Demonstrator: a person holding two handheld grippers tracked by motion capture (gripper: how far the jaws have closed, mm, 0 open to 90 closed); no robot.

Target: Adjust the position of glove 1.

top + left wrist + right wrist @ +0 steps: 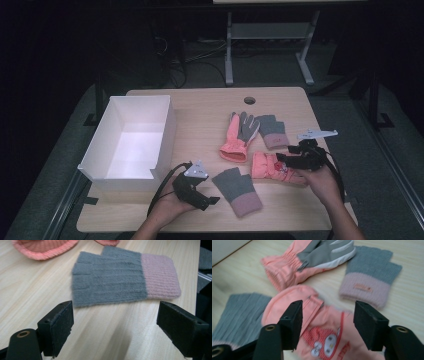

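Left tool [212, 199] released, jaws wide and holding nothing, low over the wooden surface [200, 107]; grey fingerless glove with pink cuff [237, 190] lying flat just beyond, long axis across the line of the jaws. Right tool [281, 159] partly parted, straddling the cuff end of the coral printed glove [272, 167] without visibly pinching it. Nearer to that glove: the right hand [320, 184], and the likely next grasp; white box [131, 145] well apart to the left.

We note: knitted fingerless glove [125, 281] grey with pink ribbed cuff; its twin [368, 275] same colours; padded ski glove [322, 335] salmon-pink with red-and-white cartoon print; second ski glove [312, 257] salmon-pink, grey-and-white palm; cardboard box [131, 142] white; wooden tabletop [200, 107] pale, fine-grained.
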